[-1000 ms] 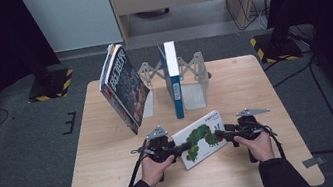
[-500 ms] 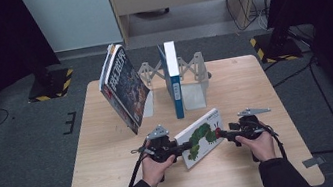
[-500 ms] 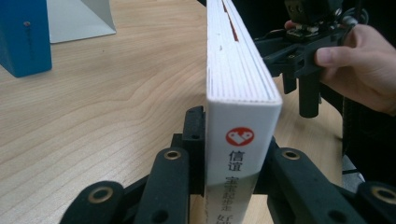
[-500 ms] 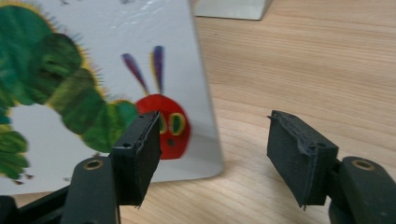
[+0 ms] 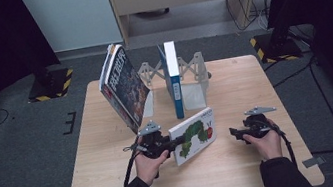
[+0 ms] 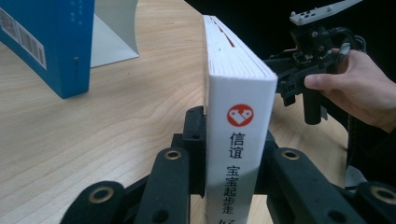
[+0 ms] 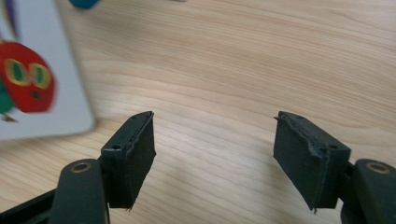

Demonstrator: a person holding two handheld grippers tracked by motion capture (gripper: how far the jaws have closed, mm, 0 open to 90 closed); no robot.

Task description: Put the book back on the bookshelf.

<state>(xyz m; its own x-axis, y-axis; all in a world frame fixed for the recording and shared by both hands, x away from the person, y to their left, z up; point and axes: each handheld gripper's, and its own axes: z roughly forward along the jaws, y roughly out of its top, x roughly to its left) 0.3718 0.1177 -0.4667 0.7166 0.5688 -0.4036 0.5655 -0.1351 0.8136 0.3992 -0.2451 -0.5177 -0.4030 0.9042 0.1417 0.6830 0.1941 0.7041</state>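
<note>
Blue book [image 5: 174, 79] upright in white bookend rack [image 5: 196, 81], wooden table [image 5: 254, 84].

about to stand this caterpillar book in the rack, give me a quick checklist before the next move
1. Left gripper fingers clamped on the caterpillar book spine: ok.
2. Right gripper let go, its jaws just opened, nothing between them: ok.
3. Book lifted on edge, off the table: ok.
4. Free slot in the bookend rack right of the blue book: ok.
5. Leaning magazine stable: cannot tell.
</note>
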